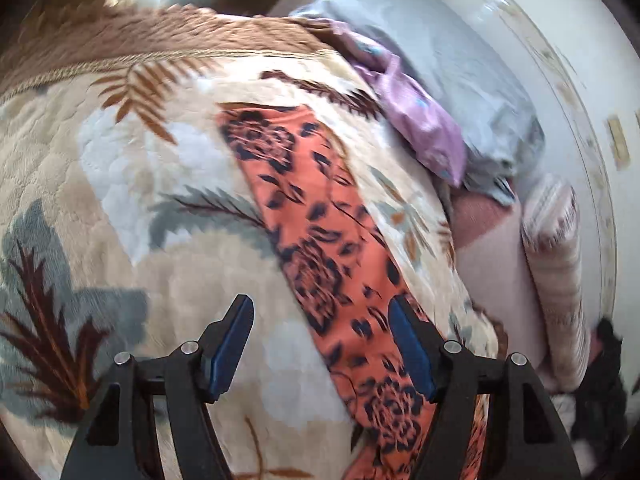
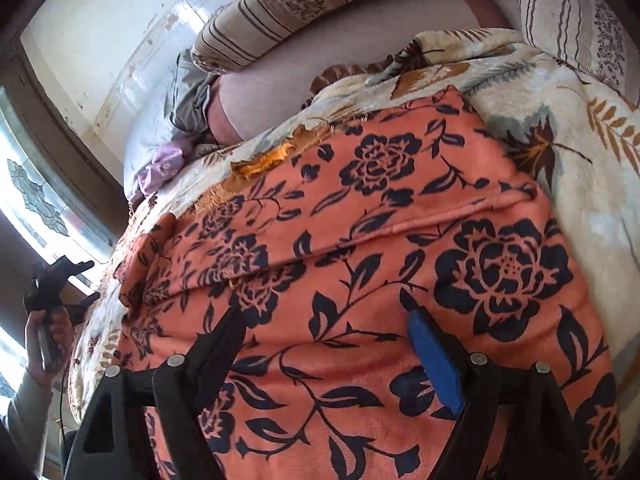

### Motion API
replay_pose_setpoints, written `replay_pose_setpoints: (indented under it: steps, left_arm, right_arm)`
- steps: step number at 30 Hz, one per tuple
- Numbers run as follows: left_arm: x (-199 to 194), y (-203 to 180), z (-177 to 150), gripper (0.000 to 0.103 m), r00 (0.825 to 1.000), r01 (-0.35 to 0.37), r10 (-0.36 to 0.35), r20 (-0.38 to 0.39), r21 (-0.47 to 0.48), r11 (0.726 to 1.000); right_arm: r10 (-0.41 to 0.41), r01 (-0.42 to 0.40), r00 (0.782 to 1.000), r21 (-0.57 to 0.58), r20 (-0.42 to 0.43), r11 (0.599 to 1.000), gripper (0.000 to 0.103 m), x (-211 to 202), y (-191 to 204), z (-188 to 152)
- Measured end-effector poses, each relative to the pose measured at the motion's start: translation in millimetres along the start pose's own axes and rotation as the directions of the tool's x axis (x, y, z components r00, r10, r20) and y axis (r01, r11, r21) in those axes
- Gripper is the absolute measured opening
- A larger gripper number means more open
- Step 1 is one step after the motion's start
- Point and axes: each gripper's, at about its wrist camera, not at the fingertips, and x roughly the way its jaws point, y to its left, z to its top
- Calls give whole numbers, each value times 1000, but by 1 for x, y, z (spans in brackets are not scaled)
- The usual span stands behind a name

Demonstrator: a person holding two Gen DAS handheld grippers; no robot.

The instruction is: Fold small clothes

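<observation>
Right wrist view: my right gripper (image 2: 324, 320) hangs over the orange floral garment (image 2: 360, 240), jaws spread wide, nothing between them. I see the garment lying folded on the leaf-patterned blanket (image 2: 580, 140) (one crease crosses it). Toward the blanket's left edge my left gripper (image 2: 86, 280) is hand-held, jaws apart and empty. Beyond, a striped pillow (image 2: 280, 12) lies by the wall.

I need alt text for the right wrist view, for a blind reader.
An orange garment with dark blue flowers lies folded on a cream leaf-patterned blanket. The open right gripper hovers above it, holding nothing; striped pillows lie behind.
</observation>
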Motion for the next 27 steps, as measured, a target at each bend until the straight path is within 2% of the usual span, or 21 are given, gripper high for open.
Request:
replay_pose_setpoints:
  steps: [2, 7, 14, 17, 19, 21, 23, 25, 27]
  left_arm:
    - [16, 14, 20, 71, 1000, 0, 0, -2, -54, 999]
    - [53, 18, 53, 70, 999, -35, 36, 7, -54, 998]
    - [69, 12, 73, 68, 997, -52, 53, 54, -25, 998]
    - [81, 11, 81, 7, 985, -173, 173, 24, 22, 985]
    - [81, 11, 83, 6, 984, -177, 177, 20, 19, 984]
    - [69, -9, 80, 6, 974, -221, 216, 62, 90, 971]
    - [46, -45, 67, 6, 968, -235, 210, 138, 209, 949]
    - [16, -91, 46, 6, 970, -201, 140, 197, 336, 920]
    - [-18, -144, 16, 6, 973, -137, 34, 226, 457, 879]
  right_arm:
    - [24, -24, 1000, 4, -8, 1000, 88, 3, -3, 2]
    - [32, -32, 999, -2, -13, 999, 93, 7, 1, 2]
    - [51, -51, 998, -10, -23, 999, 98, 11, 2, 3]
    - [54, -54, 998, -11, -24, 998, 99, 11, 2, 3]
    - [59, -60, 998, -7, -23, 998, 99, 12, 1, 4]
    - [63, -63, 998, -4, -21, 998, 99, 12, 0, 3]
    - [67, -67, 998, -2, -19, 998, 99, 11, 0, 3]
    - [73, -73, 997, 4, -16, 997, 99, 11, -1, 4]
    - [76, -75, 997, 7, -15, 997, 99, 10, -1, 4]
